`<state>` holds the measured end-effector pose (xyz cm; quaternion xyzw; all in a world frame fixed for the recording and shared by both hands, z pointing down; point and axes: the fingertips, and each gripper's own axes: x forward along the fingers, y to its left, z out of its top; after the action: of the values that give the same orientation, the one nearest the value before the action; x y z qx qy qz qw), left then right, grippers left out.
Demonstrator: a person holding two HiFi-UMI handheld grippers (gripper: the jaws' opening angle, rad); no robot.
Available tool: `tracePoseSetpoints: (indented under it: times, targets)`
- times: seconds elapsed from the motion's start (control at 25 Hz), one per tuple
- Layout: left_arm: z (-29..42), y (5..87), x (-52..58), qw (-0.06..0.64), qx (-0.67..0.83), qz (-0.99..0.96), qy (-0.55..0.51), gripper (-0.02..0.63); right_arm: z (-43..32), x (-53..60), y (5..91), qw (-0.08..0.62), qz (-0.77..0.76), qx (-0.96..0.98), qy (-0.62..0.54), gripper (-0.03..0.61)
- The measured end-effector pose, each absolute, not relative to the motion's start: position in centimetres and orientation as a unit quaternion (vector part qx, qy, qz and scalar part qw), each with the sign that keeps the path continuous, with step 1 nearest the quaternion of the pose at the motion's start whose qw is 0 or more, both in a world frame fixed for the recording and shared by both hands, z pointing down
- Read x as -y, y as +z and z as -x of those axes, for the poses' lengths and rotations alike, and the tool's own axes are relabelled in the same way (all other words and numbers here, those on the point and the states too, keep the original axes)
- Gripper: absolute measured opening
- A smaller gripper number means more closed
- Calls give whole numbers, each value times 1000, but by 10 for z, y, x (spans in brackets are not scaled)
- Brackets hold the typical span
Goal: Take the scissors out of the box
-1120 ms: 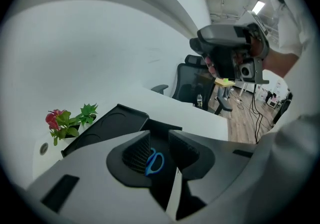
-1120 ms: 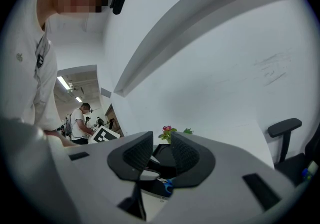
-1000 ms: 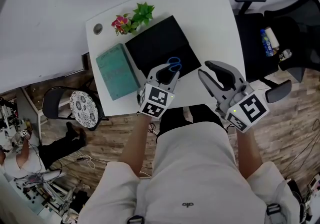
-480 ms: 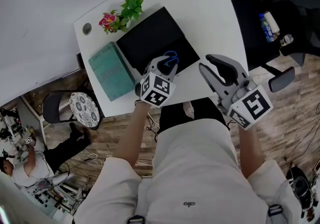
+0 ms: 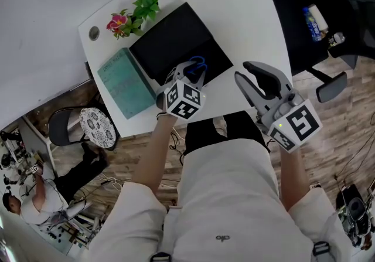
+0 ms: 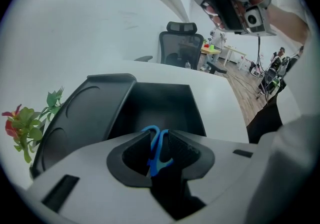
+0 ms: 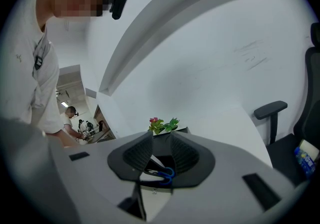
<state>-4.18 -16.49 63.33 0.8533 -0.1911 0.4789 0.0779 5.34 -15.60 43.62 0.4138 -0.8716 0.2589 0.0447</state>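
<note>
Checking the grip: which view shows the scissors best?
Left gripper view: the scissors show close up, blue handles pinched between the left gripper tongs. Head view shows only handle loops; right gripper view shows them small, distant.

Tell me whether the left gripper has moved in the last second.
Yes, slightly: the left gripper has edged from the table's near edge toward the black box.

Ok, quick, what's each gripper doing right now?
Left gripper: closed on the blue-handled scissors.
Right gripper: open, holding nothing.
</note>
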Motion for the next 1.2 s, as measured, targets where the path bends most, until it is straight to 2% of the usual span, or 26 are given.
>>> tracePoseSetpoints:
  times: [0.52,1.2]
  targets:
    - [38,649,167,54,172,-841,510,114,-60,154,439,37,-418,866,272,114]
    - [38,655,168,83,163,-838,515,91,-67,156,440,30,-422,862,278,114]
